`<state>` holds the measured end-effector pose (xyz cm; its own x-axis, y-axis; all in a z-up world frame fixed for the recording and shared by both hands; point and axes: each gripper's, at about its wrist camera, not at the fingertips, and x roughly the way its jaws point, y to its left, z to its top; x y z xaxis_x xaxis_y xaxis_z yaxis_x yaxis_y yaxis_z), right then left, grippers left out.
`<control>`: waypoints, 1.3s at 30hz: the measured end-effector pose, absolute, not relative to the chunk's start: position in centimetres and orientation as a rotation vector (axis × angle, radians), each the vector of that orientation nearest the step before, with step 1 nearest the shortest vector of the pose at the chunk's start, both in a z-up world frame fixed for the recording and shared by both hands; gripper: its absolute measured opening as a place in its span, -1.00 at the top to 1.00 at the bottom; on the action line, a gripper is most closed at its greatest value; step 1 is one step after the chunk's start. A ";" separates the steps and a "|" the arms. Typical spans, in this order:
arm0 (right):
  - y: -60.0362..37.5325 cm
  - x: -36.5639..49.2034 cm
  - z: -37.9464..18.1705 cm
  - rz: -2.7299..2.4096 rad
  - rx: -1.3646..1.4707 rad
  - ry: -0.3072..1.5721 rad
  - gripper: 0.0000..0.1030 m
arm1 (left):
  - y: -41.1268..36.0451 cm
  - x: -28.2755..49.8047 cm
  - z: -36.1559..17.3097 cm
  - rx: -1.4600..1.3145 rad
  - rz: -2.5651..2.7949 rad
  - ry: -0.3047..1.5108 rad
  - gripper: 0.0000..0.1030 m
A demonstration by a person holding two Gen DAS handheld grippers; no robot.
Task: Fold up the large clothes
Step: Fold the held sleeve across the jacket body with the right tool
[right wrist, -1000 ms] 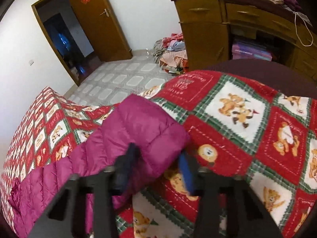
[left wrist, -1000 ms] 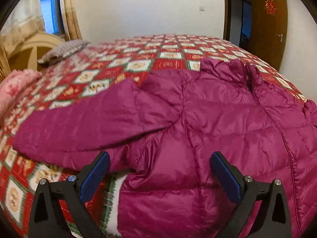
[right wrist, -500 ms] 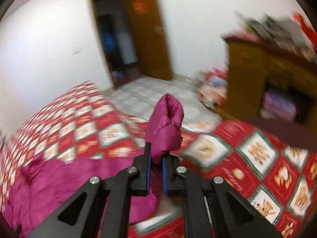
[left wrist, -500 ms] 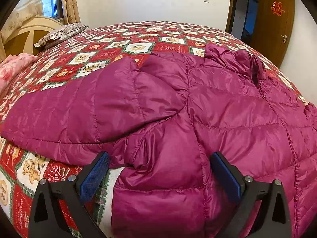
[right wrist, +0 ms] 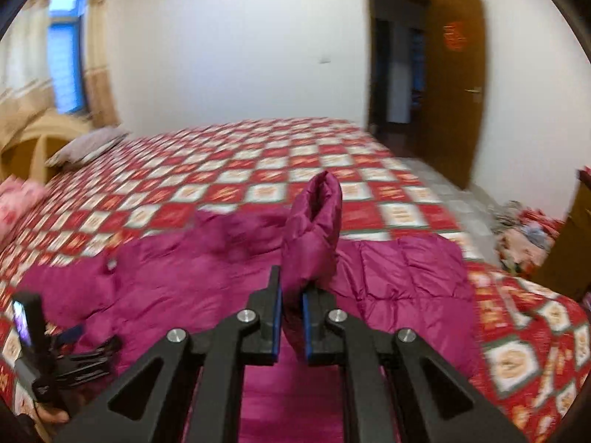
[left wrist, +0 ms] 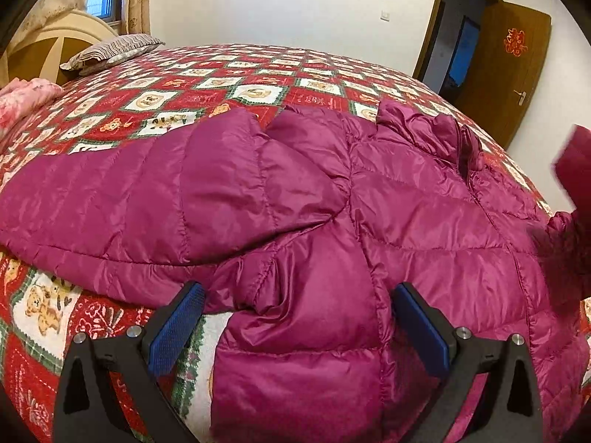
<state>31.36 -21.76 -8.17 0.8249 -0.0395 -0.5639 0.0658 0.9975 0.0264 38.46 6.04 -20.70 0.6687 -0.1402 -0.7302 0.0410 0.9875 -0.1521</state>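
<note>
One sleeve (right wrist: 314,229) pinched in right gripper (right wrist: 291,317), lifted above jacket (left wrist: 369,221); other sleeve (left wrist: 147,199) still spread beside it, left gripper (left wrist: 295,325) open, nothing folded yet.

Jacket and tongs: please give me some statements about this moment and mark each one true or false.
1. The right tongs are shut on a jacket sleeve. True.
2. The left tongs grip the jacket. False: they are open, with the jacket's edge between the blue pads, unpressed.
3. The jacket lies on a plain white sheet. False: it lies on a red checked bedspread with bears.
4. The door stands open. True.
5. A pillow lies at the head of the bed. True.
</note>
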 end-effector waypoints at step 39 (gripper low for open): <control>-29.5 34.5 -11.7 -0.115 0.218 0.693 0.64 | 0.2 40.4 -12.3 0.011 0.006 0.668 -0.97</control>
<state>34.51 -29.54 -11.75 0.7642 -0.0331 -0.6441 0.1774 0.9709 0.1607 40.36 0.24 -12.32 0.7850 0.0093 -0.6194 -0.0025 0.9999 0.0118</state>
